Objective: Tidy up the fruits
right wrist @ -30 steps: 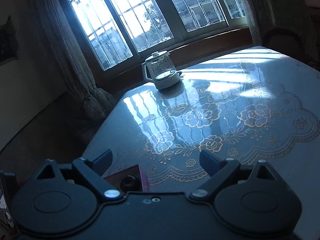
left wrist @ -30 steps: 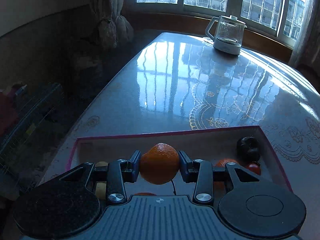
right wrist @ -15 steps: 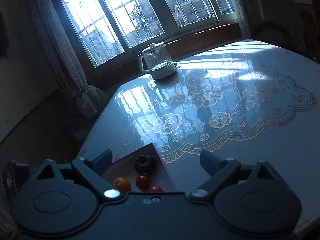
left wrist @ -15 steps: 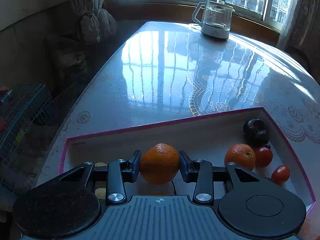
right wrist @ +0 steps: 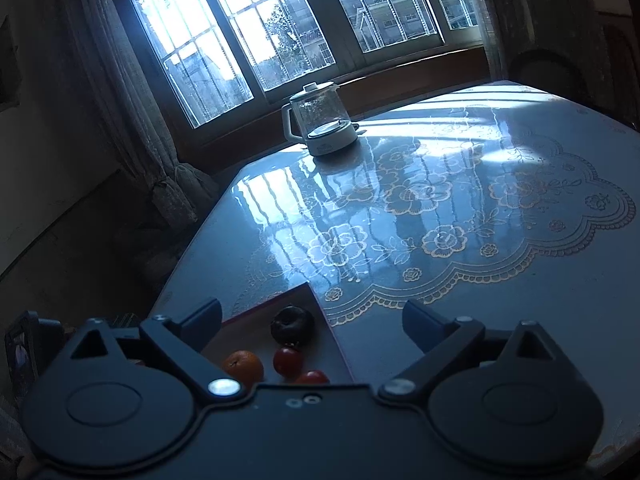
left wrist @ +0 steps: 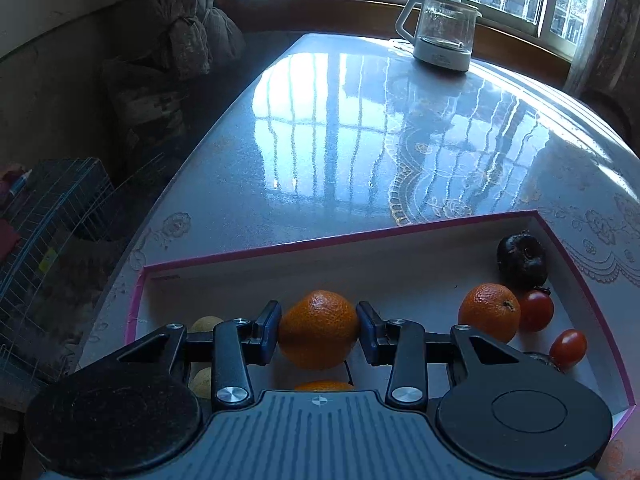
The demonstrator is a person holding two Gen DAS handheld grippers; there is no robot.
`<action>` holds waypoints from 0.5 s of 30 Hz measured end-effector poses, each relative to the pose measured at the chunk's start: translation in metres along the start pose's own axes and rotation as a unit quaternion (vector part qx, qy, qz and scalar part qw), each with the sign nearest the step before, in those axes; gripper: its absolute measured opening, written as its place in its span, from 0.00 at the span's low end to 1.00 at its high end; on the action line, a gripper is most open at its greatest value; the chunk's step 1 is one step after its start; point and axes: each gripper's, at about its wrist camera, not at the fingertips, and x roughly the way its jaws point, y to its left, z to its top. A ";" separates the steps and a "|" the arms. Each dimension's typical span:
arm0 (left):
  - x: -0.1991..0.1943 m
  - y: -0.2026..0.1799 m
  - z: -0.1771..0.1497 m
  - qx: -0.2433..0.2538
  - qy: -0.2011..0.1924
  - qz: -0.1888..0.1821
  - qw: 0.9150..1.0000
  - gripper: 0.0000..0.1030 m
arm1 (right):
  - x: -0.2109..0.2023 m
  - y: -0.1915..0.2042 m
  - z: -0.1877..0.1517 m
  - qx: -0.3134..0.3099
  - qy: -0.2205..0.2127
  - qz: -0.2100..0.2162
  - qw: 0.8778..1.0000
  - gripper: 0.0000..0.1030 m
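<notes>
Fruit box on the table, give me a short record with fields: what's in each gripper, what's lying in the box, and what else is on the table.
left gripper: shut on an orange, held over the box
right gripper: open, nothing between its fingers
in box: second orange, dark round fruit, two red tomatoes, pale yellowish fruits at the left end
partly hidden: another orange piece below the gripper
table: glass kettle at the far end

Three oranges point(left wrist: 318, 329), one only a sliver; two red tomatoes point(left wrist: 535, 310); one dark fruit point(left wrist: 521, 258); two pale yellowish fruits point(left wrist: 205, 324), lower left; one glass kettle point(left wrist: 444, 32), upper right.
</notes>
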 end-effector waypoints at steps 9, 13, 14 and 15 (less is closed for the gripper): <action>-0.032 0.002 0.007 0.005 -0.033 0.000 0.999 0.99 | -0.004 0.006 -0.002 -0.001 0.000 0.008 1.000 0.96; -0.034 0.010 0.009 -0.011 -0.011 -0.002 1.000 1.00 | -0.006 0.011 -0.003 -0.002 -0.002 0.013 1.000 0.96; -0.034 0.012 0.008 -0.012 -0.010 -0.002 1.000 1.00 | -0.007 0.012 -0.003 -0.002 -0.003 0.013 1.000 0.96; -0.035 0.013 0.008 -0.013 -0.009 -0.003 1.000 1.00 | -0.008 0.014 -0.003 -0.003 -0.004 0.013 1.000 0.96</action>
